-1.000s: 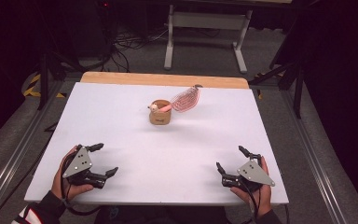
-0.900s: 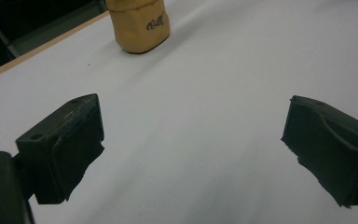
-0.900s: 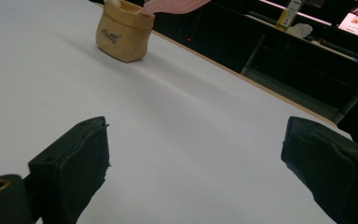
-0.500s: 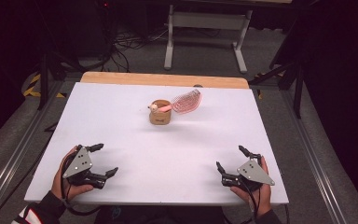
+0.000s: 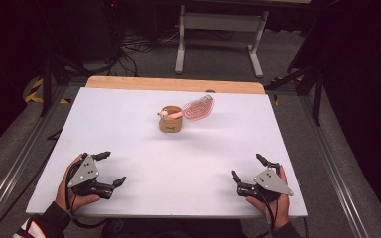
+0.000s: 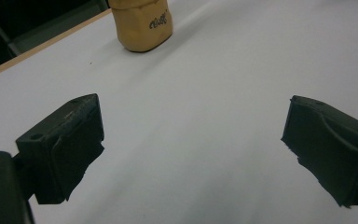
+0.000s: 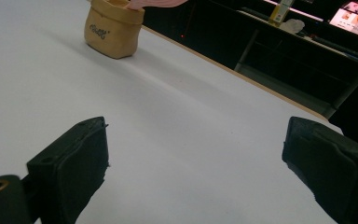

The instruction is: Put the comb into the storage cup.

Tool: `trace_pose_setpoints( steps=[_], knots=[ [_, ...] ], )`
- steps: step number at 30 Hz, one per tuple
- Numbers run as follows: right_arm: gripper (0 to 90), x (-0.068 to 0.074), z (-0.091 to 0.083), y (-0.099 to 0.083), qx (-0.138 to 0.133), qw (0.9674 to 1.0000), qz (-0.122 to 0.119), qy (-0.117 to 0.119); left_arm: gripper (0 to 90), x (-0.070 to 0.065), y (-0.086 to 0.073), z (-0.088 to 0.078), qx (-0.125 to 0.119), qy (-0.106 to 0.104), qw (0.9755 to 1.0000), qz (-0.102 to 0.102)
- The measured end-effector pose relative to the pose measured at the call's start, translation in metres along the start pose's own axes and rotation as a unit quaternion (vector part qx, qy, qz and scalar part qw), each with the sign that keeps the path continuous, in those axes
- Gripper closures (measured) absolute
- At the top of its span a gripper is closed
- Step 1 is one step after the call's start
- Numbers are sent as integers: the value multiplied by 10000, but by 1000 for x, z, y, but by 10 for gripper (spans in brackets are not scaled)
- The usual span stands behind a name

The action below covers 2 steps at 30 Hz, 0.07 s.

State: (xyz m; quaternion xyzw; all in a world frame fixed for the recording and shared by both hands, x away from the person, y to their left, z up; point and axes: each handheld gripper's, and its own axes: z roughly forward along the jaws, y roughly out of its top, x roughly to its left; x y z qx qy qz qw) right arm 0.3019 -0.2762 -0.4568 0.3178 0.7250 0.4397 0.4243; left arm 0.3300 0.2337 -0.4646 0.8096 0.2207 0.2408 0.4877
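High view had the left hand-held gripper [image 5: 109, 168] and the right hand-held gripper [image 5: 253, 167] both parked at the near edge of the white surface [image 5: 129, 129], well apart, jaws spread wide with nothing between them. Way out toward the far middle sat a little tan pot [image 5: 170, 119] with a pink brush [image 5: 198, 107] leaning out of it, handle inside. Both gripper views looked across bare surface at that pot.
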Motion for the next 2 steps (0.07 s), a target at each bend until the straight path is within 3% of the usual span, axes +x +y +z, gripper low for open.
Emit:
trace_pose_setpoints(
  steps=[2],
  knots=[
    [74, -2, 2, 0, -3, 10000, 75, -35, 63, 0, -1, -1, 2, 8, 10000, -23]
  ],
)
